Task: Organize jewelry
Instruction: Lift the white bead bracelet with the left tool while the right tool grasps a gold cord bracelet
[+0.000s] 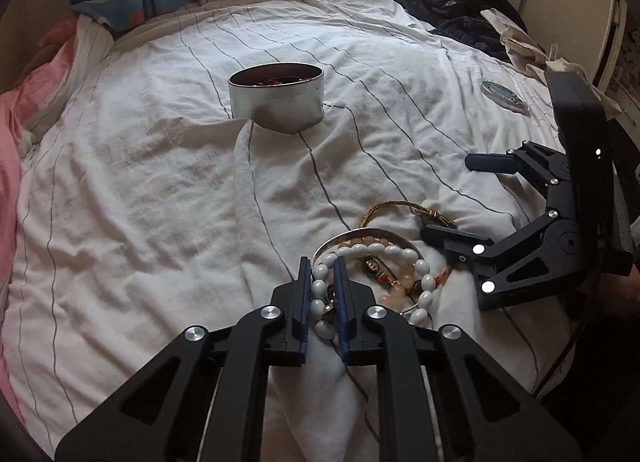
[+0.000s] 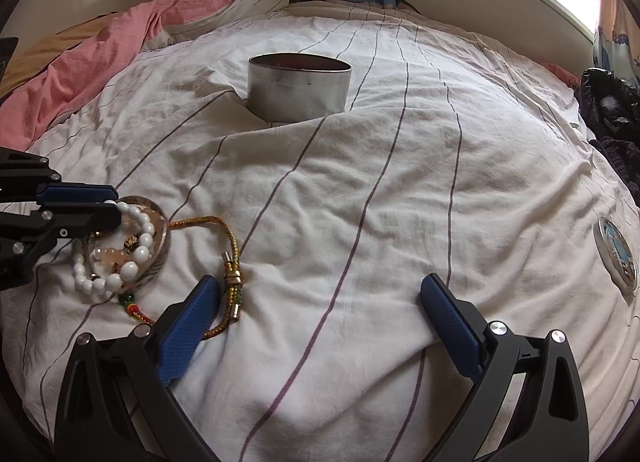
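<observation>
Left gripper [image 1: 323, 294] pinches white bead bracelet [image 1: 374, 252]; right gripper [image 2: 320, 302] (spread wide) faces lid [image 2: 615, 256].

Left tongs [image 2: 114, 204] pinch the white bead bracelet [image 2: 132, 250]; right tongs [image 2: 320, 294] gape.

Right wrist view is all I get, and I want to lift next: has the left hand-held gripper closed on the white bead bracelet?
Observer: Yes. The left wrist view shows the left hand-held gripper with its blue pads shut on the white bead bracelet, beads between them.
Operator: Anything else caught?
Observer: A small brownish piece sits between the pads too; I cannot tell what it is.
Operator: Is my right one clear?
Observer: The right hand-held gripper stands open, its lower finger by the gold cord bracelet.
</observation>
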A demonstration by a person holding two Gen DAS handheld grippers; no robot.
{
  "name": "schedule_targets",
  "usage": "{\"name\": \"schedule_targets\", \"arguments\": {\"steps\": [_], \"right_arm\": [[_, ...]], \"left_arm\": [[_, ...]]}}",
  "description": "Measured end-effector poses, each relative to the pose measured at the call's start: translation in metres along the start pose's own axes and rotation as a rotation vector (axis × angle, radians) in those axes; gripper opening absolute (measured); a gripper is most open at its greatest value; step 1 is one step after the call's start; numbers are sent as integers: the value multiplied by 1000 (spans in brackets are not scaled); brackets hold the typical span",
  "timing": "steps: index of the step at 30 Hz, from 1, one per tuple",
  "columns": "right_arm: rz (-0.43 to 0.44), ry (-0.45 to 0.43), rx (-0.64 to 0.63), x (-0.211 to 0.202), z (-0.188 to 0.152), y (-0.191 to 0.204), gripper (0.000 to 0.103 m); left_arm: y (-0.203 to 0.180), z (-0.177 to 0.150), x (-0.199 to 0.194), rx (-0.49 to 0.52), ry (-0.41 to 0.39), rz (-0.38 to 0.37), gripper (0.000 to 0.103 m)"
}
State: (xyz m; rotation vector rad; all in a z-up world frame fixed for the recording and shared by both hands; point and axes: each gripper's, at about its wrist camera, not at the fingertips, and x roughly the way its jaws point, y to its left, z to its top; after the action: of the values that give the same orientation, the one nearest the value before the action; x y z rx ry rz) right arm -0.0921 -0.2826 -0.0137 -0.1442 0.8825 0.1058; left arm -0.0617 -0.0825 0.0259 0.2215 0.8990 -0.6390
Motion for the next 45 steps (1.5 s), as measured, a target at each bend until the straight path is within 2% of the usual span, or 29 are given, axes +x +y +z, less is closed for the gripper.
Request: {"name": "schedule_targets", "arguments": {"steps": [2, 4, 6, 11, 13, 14, 16, 18, 22, 24, 26, 27, 28, 31, 32, 34, 37, 40, 42, 44, 45], "right_arm": [[0, 0, 0, 0, 0, 0, 96], [0, 0, 0, 0, 0, 0, 96], [-1, -1, 0, 0, 0, 0, 96], [-9, -18, -4, -3, 0, 1, 96], [-12, -40, -12, -7, 0, 3, 96], [-10, -50, -18, -9, -1, 4, 96], [-3, -68, -33, -12, 0, 8, 96], [-4, -85, -47, -14, 0, 11, 96], [2, -132, -76, -21, 1, 17, 95], [20, -142, -92, -22, 2, 21, 95], [56, -130, -112, -20, 2, 25, 79], [78, -118, -118, -18, 2, 26, 59], [93, -104, -124, -16, 2, 28, 49], [127, -71, -103, -13, 0, 27, 37], [153, -62, -76, -13, -1, 23, 31], [212, -52, -1, -14, -1, 11, 12], [300, -69, 129, -20, -2, -11, 9], [314, -107, 189, -28, -2, -23, 9], [293, -123, 202, -31, -2, -26, 9], [285, -102, 221, -26, -3, -29, 10], [292, -81, 231, -21, -3, -31, 18]], "left_arm": [[10, -3, -16, -64, -47, -36, 7], [23, -5, -35, -151, -109, -126, 7], [33, -7, -46, -198, -144, -151, 7], [67, -19, -50, -342, -164, -32, 7], [83, -25, -44, -402, -140, 53, 7], [91, -29, -40, -430, -122, 72, 7], [99, -34, -29, -467, -83, 57, 7], [97, -36, -20, -460, -55, 57, 8], [91, -36, -14, -454, -50, 48, 17], [91, -37, -14, -458, -51, 42, 18], [92, -37, -13, -464, -52, 35, 19], [92, -38, -13, -468, -54, 30, 20], [92, -38, -13, -472, -56, 25, 22], [90, -38, -13, -475, -60, 8, 29], [89, -38, -13, -473, -61, 6, 30], [87, -37, -12, -466, -61, 9, 32], [87, -37, -12, -469, -62, 5, 33], [87, -37, -11, -472, -64, 2, 34], [86, -38, -11, -470, -64, 3, 35], [85, -37, -9, -466, -63, 4, 37], [85, -37, -9, -464, -62, 4, 38]]}}
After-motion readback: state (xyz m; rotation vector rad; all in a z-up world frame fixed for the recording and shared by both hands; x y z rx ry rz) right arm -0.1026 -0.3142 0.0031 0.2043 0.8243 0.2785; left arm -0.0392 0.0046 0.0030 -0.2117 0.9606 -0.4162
